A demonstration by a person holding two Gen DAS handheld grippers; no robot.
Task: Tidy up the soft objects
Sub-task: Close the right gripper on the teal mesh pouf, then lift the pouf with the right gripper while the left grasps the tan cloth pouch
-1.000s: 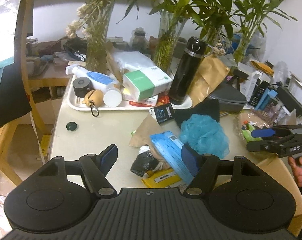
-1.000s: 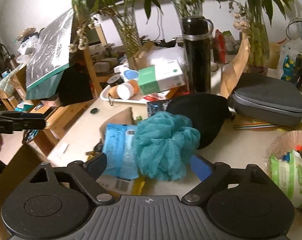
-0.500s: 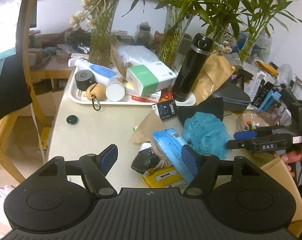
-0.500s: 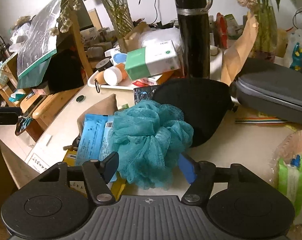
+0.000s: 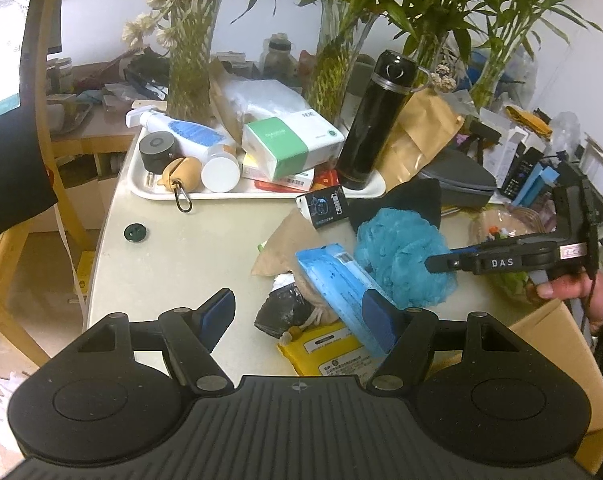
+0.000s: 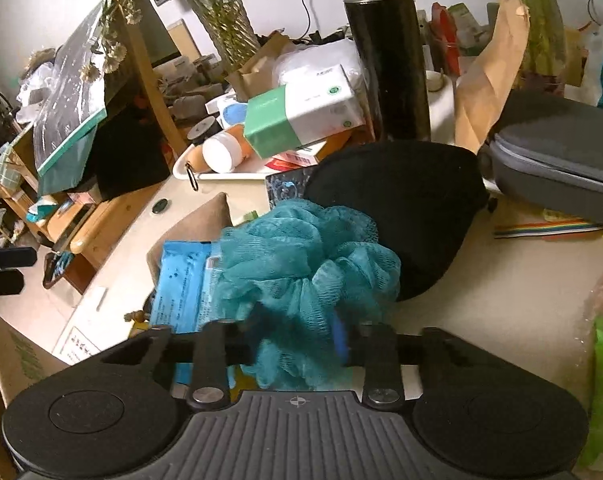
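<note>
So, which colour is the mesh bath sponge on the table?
Teal blue; the mesh bath sponge shows best in the right wrist view.

The left wrist view is looking down across the worktop [image 5: 189,256] from its near edge. The right wrist view is sitting much closer, facing the teal bath puff [image 6: 301,264]. Both are sharing the puff, white tray [image 5: 141,184] and black flask [image 5: 373,120].
</note>
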